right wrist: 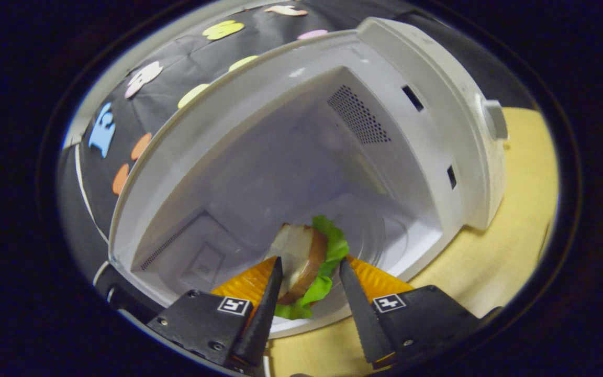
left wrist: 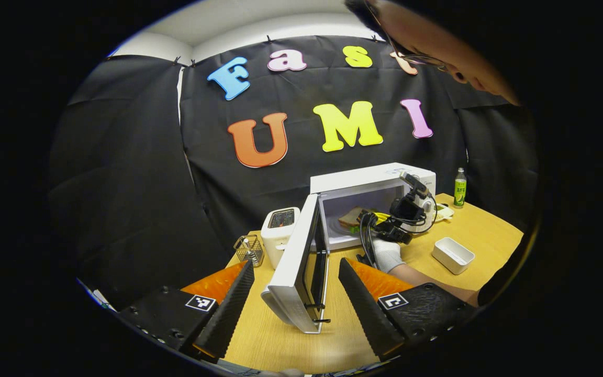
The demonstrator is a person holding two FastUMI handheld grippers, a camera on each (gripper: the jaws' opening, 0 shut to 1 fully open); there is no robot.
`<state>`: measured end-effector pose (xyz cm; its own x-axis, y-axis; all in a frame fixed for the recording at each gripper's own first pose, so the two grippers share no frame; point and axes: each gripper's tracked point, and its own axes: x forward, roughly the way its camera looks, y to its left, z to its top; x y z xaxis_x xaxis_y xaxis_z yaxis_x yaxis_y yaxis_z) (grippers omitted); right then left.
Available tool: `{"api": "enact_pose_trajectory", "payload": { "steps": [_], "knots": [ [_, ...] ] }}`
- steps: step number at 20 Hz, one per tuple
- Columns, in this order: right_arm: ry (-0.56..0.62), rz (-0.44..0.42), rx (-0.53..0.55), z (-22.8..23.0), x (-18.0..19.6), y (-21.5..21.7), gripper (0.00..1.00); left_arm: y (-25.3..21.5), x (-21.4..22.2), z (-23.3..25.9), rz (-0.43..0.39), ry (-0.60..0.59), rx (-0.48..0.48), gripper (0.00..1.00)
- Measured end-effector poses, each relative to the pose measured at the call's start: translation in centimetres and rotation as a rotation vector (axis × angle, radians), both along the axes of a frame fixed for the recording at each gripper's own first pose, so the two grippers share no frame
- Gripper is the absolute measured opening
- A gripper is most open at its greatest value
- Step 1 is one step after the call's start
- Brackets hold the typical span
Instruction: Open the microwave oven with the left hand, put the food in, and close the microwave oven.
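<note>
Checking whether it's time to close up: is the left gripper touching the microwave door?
Apart. The left gripper view shows the open microwave door standing between the left gripper's spread fingers, with bare table on both sides.

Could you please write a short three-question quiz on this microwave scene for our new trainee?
1. True or false: the microwave door is open.
2. What sits between the right gripper fingers? A) sandwich B) bottle C) toaster
3. Fill in: in the left gripper view, the left gripper is open, its fingers either side of the ____.

Key
1. True; it swings out toward the left gripper.
2. A, the sandwich, held at the cavity mouth. The bottle and toaster stand on the table.
3. door
</note>
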<state>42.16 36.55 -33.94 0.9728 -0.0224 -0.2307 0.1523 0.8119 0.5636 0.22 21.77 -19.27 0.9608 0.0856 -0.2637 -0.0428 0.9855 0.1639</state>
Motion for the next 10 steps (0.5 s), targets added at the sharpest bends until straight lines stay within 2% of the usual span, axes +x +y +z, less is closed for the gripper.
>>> {"api": "enact_pose_trajectory", "payload": {
  "steps": [1,2,3,4,5,6,8,9,10],
  "knots": [
    [-0.006,-0.009,-0.046,0.5,-0.3,-0.5,0.77,0.1,0.1,0.1,0.002,-0.003,-0.001,0.96],
    [-0.019,-0.014,-0.084,1.0,-0.6,-1.1,0.80,0.3,0.2,0.4,0.005,-0.008,-0.003,0.96],
    [-0.026,-0.012,-0.105,1.5,-1.0,-1.5,0.98,0.4,0.2,0.6,0.009,-0.011,-0.006,0.96],
    [-0.039,-0.006,-0.124,2.1,-1.4,-1.8,0.90,0.5,0.2,0.9,0.011,-0.020,-0.009,0.97],
    [-0.039,0.004,-0.139,2.6,-2.0,-2.0,0.90,0.6,0.2,1.1,0.013,-0.026,-0.014,0.97],
    [-0.038,0.011,-0.153,3.0,-2.5,-2.6,1.00,0.6,0.3,1.5,0.014,-0.031,-0.014,0.97],
    [-0.034,0.021,-0.187,4.5,-3.9,-4.1,1.00,0.7,0.6,2.2,0.015,-0.037,-0.014,0.96],
    [-0.039,0.030,-0.188,5.6,-4.7,-5.0,0.90,0.8,0.7,2.5,0.014,-0.038,-0.015,0.96],
    [-0.043,0.035,-0.196,6.7,-5.5,-5.9,0.91,0.9,0.9,3.0,0.014,-0.037,-0.018,0.96]
  ]
}}
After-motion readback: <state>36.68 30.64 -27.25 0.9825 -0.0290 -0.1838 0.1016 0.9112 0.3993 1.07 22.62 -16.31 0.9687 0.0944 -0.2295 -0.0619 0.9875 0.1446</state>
